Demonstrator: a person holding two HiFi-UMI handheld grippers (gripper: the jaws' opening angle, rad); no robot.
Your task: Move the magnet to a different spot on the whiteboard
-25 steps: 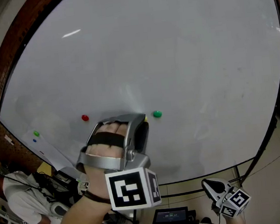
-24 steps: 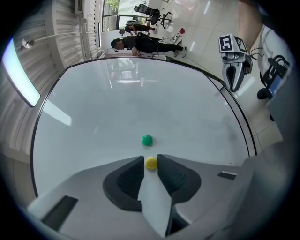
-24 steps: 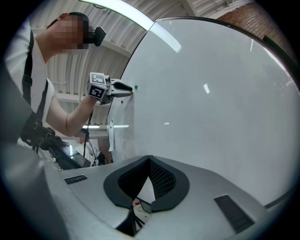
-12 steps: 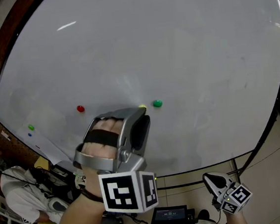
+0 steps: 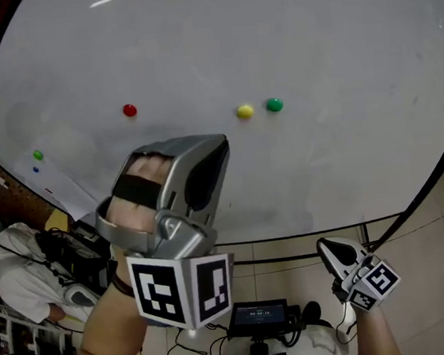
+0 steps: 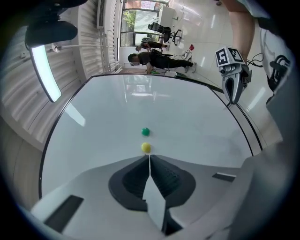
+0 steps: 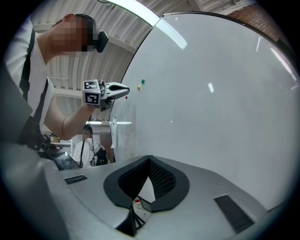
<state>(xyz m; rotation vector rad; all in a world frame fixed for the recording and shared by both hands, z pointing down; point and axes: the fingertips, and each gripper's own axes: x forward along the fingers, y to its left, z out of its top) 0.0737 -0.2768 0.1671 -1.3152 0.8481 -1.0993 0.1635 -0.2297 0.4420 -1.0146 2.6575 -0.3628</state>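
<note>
Now the left claw (image 6: 149, 158) has just been closing, and its jaws meet tip to tip with nothing between them. The yellow magnet (image 5: 244, 111), which I take to be the one to move since the claw points straight at it, sits on the board (image 5: 325, 36) just beside the green magnet (image 5: 274, 104). In the head view it is on the green magnet's left and level with it. The claw's tips stop short of it on the side away from the green magnet, not touching. The red magnet (image 5: 129, 110) lies well to the left of the green magnet, and wide bare board spreads above the green magnet and to its right. The right claw (image 7: 150, 158) hangs low, far below the green magnet and off the board, its jaws also together and empty. Whether the yellow magnet is already in its new spot I cannot tell. If it is yet to be moved, the step in hand is the approach. The next move then calls for spreading the jaws, easing forward until they straddle the magnet without nudging the green magnet, pinching its rim firmly, then pulling it off against the board's hold.
</note>
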